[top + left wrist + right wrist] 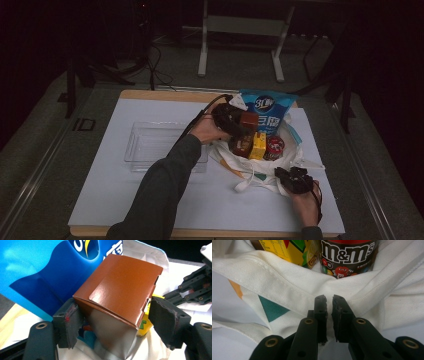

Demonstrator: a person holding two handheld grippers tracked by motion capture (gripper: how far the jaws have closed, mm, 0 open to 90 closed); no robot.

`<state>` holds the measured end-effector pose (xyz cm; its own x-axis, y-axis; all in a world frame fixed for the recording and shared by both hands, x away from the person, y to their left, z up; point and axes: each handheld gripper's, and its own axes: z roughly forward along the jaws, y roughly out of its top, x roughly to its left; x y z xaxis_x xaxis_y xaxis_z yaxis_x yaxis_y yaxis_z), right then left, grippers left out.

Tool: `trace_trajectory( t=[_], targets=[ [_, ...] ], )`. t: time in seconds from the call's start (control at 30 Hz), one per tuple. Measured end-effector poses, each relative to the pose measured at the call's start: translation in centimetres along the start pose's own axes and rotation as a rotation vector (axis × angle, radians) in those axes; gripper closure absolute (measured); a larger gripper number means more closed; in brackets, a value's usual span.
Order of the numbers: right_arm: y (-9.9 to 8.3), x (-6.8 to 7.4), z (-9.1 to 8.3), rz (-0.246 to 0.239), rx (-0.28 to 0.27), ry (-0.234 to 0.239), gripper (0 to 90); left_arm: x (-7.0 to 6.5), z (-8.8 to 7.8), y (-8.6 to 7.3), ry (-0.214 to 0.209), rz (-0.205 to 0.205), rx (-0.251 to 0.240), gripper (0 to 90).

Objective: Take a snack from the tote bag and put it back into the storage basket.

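Note:
A brown cardboard box [120, 290] stands tilted in the open white cloth bag [240, 164], against a blue snack pouch [265, 107]. My left gripper [234, 121] reaches in from the left. Its jaws stand wide around the box, with the pads [71, 322] close at its two sides, and I see no squeeze on it. At the bag's near right rim, my right gripper [329, 302] is shut on the white cloth [287, 290], and folds in the cloth run toward its tips. A yellow drink carton [287, 250] and an M&M's can [347, 255] stand just beyond it, inside the bag.
A clear plastic tray [150, 142] lies left of the bag on the white table cover [125, 200]. My left forearm crosses the tray's near right corner. A metal stand [240, 30] is on the floor beyond the table.

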<state>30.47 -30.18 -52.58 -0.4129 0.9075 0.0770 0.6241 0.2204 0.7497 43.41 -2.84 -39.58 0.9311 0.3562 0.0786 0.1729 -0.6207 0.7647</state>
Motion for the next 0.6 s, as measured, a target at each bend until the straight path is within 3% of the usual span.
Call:
trace_trajectory(
  t=[0.1, 0.17, 0.33, 0.6],
  targets=[
    [0.0, 0.0, 0.0, 0.000, 0.000, -0.001, 82.0, -0.4, -0.3, 0.2, 0.014, -0.013, 0.020, 32.1],
    [0.0, 0.0, 0.0, -0.004, 0.001, -0.004, 81.9, -0.8, -0.5, 0.3, 0.012, 0.006, 0.026, 33.7],
    [0.0, 0.1, 0.0, -0.005, 0.001, -0.009, 81.9, -1.8, -0.9, 0.3, -0.044, 0.072, 0.008, 36.6],
    [0.0, 0.1, 0.0, -0.006, 0.000, -0.006, 81.7, -1.3, 0.0, 0.2, -0.133, 0.056, -0.050, 33.8]
  ],
)
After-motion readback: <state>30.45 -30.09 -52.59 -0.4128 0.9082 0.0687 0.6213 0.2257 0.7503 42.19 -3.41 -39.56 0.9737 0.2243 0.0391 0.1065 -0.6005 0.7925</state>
